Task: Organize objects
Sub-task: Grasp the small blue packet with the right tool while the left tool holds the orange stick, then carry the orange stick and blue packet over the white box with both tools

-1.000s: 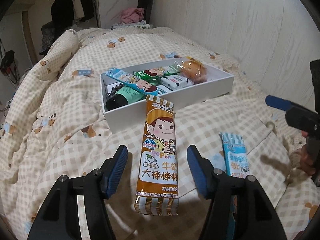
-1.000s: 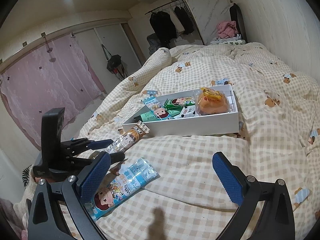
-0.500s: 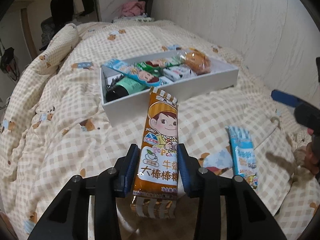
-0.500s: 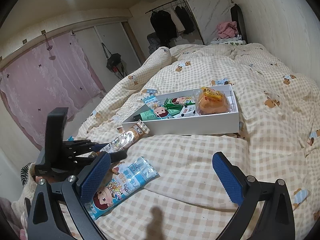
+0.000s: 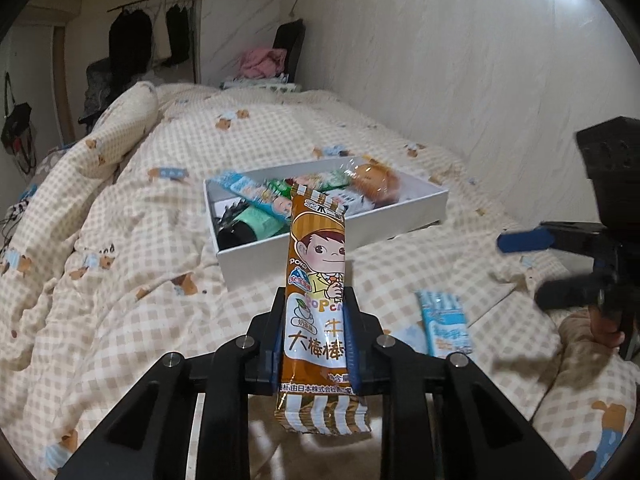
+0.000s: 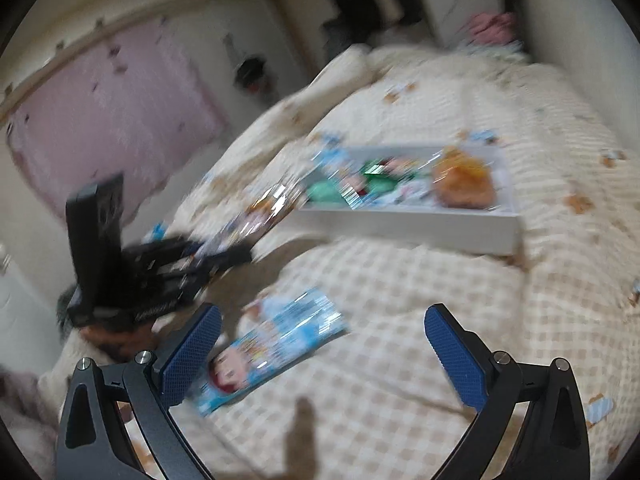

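My left gripper (image 5: 314, 320) is shut on a long brown candy packet (image 5: 318, 264) with a cartoon boy, held lifted off the quilt and pointing toward the white box (image 5: 332, 240). The box holds several snacks, among them a blue packet, a green-capped bottle and an orange bun (image 5: 378, 180). My right gripper (image 6: 320, 344) is open and empty above the quilt, with a blue snack packet (image 6: 276, 344) lying by its left finger. That blue packet also shows in the left wrist view (image 5: 444, 320). The right wrist view is blurred.
The checked bear-print quilt (image 5: 140, 260) covers the whole bed. A wall (image 5: 460, 60) runs along the right side. A pillow roll (image 5: 120, 132) lies at the far left, and clothes hang on a rack (image 5: 152, 36) beyond the bed.
My left gripper has closed on the brown candy packet and lifted it off the quilt. My right gripper has swung, blurring its view, and stays open.
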`<state>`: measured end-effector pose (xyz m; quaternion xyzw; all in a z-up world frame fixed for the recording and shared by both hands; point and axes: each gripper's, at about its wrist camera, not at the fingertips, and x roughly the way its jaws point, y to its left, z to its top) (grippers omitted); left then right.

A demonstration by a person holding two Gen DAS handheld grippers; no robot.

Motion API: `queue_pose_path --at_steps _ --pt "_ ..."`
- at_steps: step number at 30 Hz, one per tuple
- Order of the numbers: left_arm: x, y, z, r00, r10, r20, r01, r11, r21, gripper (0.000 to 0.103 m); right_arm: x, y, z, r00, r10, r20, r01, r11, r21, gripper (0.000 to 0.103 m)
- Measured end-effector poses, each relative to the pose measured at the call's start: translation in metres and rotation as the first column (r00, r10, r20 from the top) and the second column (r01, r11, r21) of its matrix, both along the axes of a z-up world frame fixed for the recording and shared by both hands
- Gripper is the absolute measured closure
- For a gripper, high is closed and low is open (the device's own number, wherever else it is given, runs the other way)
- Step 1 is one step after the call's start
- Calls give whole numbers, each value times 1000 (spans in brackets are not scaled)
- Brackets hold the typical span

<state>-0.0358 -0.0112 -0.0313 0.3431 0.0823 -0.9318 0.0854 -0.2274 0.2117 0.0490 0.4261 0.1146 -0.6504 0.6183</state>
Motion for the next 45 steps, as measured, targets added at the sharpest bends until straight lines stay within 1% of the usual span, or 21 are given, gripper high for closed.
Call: queue_pose_path --at_steps 2,3,6,7,9,10,11,14,19,21,22,25,28,30,32,34,37,40,43,44,45 --pt "-1 4 1 1000 -11 1 11 1000 -10 77 7 -11 -7 997 48 59 -53 996 78 22" --pt "-2 5 0 1000 -17 5 17 1000 -16 77 9 -18 -13 995 56 87 -68 988 136 27" --pt "-4 7 -1 1000 -23 17 23 1000 -21 77 10 -33 -30 981 67 185 -109 968 227 29" --pt "-5 6 -2 1000 -22 21 22 1000 -22 77 8 -39 -36 971 60 232 -116 965 236 33" --pt "-5 6 -3 999 -19 25 20 1000 -21 77 2 -46 -44 963 32 266 -104 960 259 45" --pt "-5 6 -3 1000 -19 24 19 1000 -20 77 -3 -48 -46 960 16 281 -92 962 258 57" --pt "-4 5 -3 1000 -18 23 18 1000 -19 77 -7 -49 -46 956 5 293 -82 964 252 75" --pt "-3 5 -2 1000 -20 14 20 1000 -16 77 -19 -48 -40 942 -4 336 -67 977 201 92" --pt "-2 4 -1 1000 -20 3 20 1000 -14 77 -38 -50 -8 972 -15 234 -19 990 143 95" --pt "-1 3 -1 1000 -20 -2 20 1000 -5 77 -42 -54 5 992 -30 124 11 989 150 95" --pt "-1 2 -1 1000 -22 -6 22 1000 1 77 -41 -58 10 999 -40 35 34 987 159 95" --pt "-1 1 -1 1000 -11 -5 11 1000 2 77 -41 -66 16 994 -43 -105 60 984 169 95" --pt "-3 -2 -3 1000 11 12 -11 1000 0 77 -32 -69 11 984 -43 -170 74 981 181 92" --pt "-3 -4 -3 1000 9 14 -9 1000 8 77 -35 -72 7 976 -63 -209 104 976 193 77" --pt "-3 -4 -4 1000 7 15 -7 1000 9 76 -35 -69 4 968 -93 -234 141 970 198 27" --pt "-4 -3 -4 1000 3 19 -4 1000 7 76 -32 -65 4 968 -91 -233 138 971 196 26" --pt "-4 -1 -5 1000 -3 24 3 1000 2 76 -21 -60 -2 975 -57 -216 113 960 256 27" --pt "-4 0 -5 1000 -7 25 7 1000 -1 76 -8 -54 -13 988 -22 -154 66 957 283 41" --pt "-4 0 -5 1000 -7 25 7 1000 -1 76 -5 -54 -29 991 -18 -129 58 948 314 43" --pt "-4 0 -5 1000 -7 25 7 1000 -1 76 -6 -54 -33 992 -24 -124 63 945 322 55" --pt "-4 0 -5 1000 -8 24 8 1000 0 76 -10 -54 -34 993 -34 -111 68 945 319 62"
